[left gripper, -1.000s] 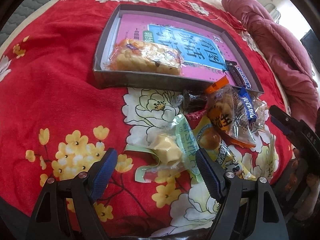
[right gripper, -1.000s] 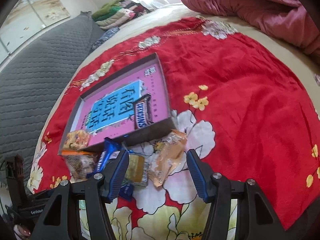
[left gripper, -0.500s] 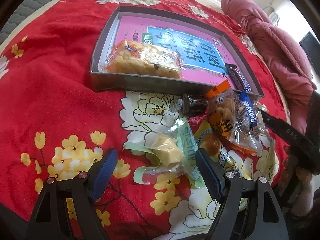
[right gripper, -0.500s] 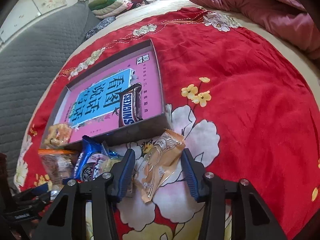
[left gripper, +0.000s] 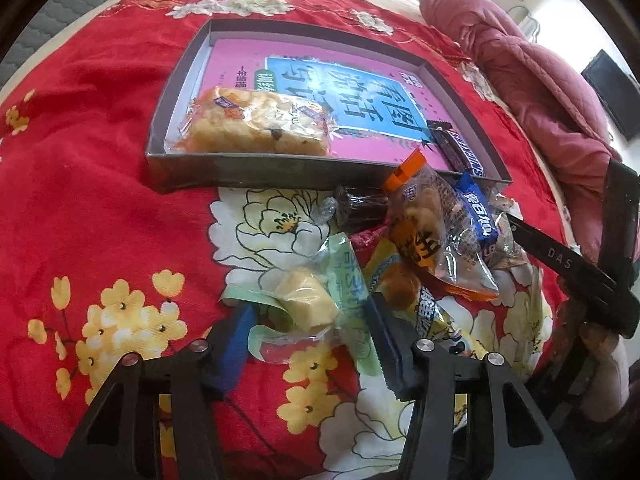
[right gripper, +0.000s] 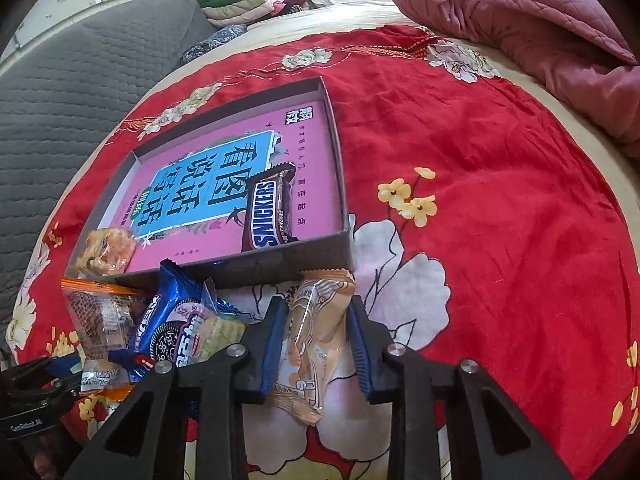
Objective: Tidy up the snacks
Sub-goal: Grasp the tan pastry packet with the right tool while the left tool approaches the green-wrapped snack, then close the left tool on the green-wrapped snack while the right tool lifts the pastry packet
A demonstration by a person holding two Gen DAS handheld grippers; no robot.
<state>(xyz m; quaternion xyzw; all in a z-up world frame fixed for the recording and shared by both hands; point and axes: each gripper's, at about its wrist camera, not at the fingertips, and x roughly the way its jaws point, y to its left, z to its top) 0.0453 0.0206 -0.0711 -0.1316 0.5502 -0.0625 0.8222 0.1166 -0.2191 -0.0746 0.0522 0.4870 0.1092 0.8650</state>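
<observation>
My left camera sits low over the bed (left gripper: 100,208), looking forward past the snack pile (left gripper: 420,240) to the box (left gripper: 188,176) close ahead. My right camera looks from the pile's other side, equally low and near. Both views share the box, the pile and the red floral cover (right gripper: 500,200).
</observation>
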